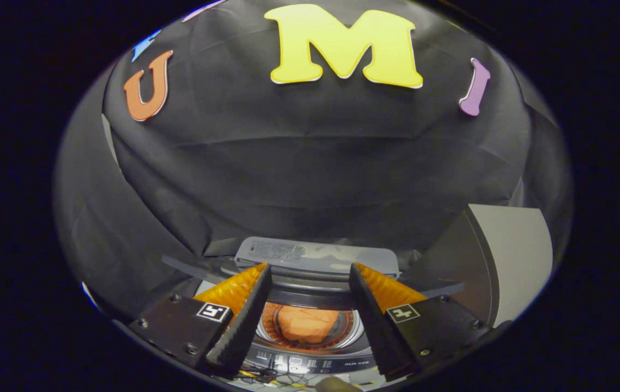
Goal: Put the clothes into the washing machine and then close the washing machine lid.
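Note:
Below me stands a small top-loading washing machine [310,362] with its grey translucent lid [315,255] raised at the back. An orange cloth [305,322] lies bunched inside the drum. My gripper [310,268] hovers above the drum mouth, open, with nothing between its fingers. The two fingertips [264,270] reach about level with the upright lid. The cloth shows between the fingers, well below them.
A grey and white box-shaped thing [498,261] stands to the right of the machine. Black cloth hangs close behind and on both sides. Cables [283,378] lie in front of the machine's control panel.

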Demonstrator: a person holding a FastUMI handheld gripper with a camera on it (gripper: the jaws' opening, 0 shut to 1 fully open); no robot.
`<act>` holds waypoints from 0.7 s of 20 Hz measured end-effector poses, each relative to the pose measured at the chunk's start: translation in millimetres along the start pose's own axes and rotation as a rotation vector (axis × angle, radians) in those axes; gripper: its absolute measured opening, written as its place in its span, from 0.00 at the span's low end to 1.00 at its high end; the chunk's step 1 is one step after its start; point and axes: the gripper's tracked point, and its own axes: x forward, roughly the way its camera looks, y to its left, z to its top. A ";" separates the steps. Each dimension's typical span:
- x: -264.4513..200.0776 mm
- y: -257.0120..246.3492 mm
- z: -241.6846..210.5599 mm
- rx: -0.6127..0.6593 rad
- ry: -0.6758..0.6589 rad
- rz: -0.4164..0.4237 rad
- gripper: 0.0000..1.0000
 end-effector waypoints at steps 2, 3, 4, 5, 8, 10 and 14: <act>-1.9 0.8 -13.4 0.005 0.013 0.008 0.90; -2.5 1.2 -20.9 0.001 0.019 0.010 0.90; -4.5 0.4 -27.9 -0.010 0.023 0.007 0.90; -4.2 0.2 -35.1 -0.028 0.024 0.005 0.90; -3.9 -1.6 -64.3 -0.015 0.069 0.006 0.90; -7.3 -3.4 -83.1 -0.001 0.105 0.014 0.90; -16.2 -8.4 -99.7 0.009 0.119 0.032 0.90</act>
